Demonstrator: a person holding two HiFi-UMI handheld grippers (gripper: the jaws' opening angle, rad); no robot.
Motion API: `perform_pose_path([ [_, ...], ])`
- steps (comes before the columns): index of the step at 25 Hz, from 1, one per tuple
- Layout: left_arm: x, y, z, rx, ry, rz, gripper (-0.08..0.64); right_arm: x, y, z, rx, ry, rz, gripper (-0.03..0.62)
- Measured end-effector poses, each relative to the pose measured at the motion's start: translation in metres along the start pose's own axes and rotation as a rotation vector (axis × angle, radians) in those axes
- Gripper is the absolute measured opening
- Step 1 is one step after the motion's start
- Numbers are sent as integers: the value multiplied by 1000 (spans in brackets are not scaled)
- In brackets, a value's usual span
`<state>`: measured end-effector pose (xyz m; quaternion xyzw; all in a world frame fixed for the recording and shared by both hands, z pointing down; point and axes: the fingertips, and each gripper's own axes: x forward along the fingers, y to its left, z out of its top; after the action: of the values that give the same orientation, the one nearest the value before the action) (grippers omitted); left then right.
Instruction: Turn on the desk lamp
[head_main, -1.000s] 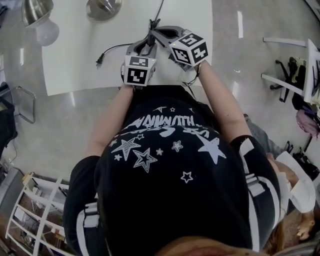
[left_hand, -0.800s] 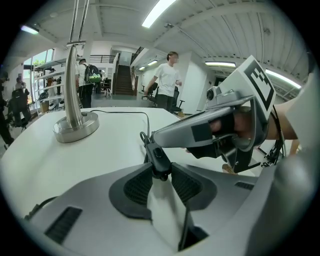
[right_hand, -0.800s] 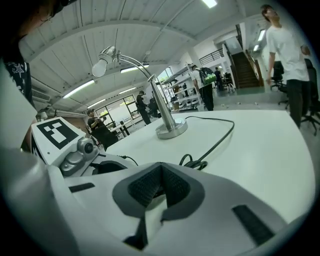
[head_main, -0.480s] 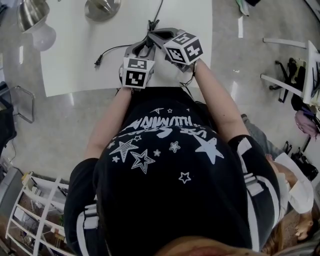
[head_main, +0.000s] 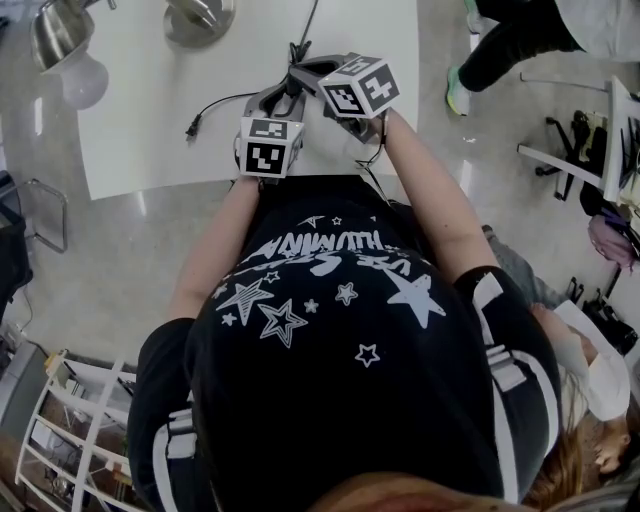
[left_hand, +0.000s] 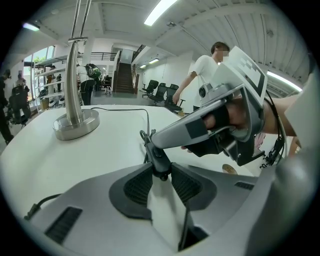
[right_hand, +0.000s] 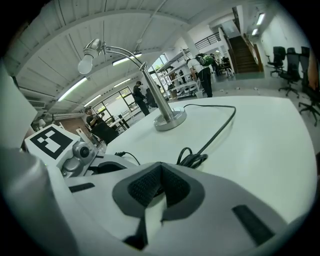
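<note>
Reaching forward over the white table (head_main: 140, 110) with both forearms extended, the person tilts both tools down to one spot. The left gripper (left_hand: 161, 169) points ahead with its jaws clamped on the black inline switch (left_hand: 158, 157) of the cord (right_hand: 221, 129), while the right gripper (right_hand: 160, 169) slants in from the right, jaws together, tip against that switch. The desk lamp (right_hand: 170, 121) stands well apart at the table's far left, and the only markings are black-and-white square markers on each gripper's cube and white lettering among stars on the black shirt (head_main: 340, 300), upside down and unreadable.
</note>
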<state>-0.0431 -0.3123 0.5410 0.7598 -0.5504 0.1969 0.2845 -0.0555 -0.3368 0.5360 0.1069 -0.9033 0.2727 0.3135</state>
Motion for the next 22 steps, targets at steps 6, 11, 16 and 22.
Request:
perform_pose_path([
  [6,-1,0,1,-18,9,-3,135,1,-2,0,-10,10,-20,6],
  [11,0,0,1,7,13,-6,135,2,0,0,-117,53,-70,6],
  [16,0,0,2,-8,14,-20,135,3,1,2,-151,78,-89,6],
  [22,0,-1,2,-6,12,-5,137,-10,1,5,-136,-38,-116,6],
])
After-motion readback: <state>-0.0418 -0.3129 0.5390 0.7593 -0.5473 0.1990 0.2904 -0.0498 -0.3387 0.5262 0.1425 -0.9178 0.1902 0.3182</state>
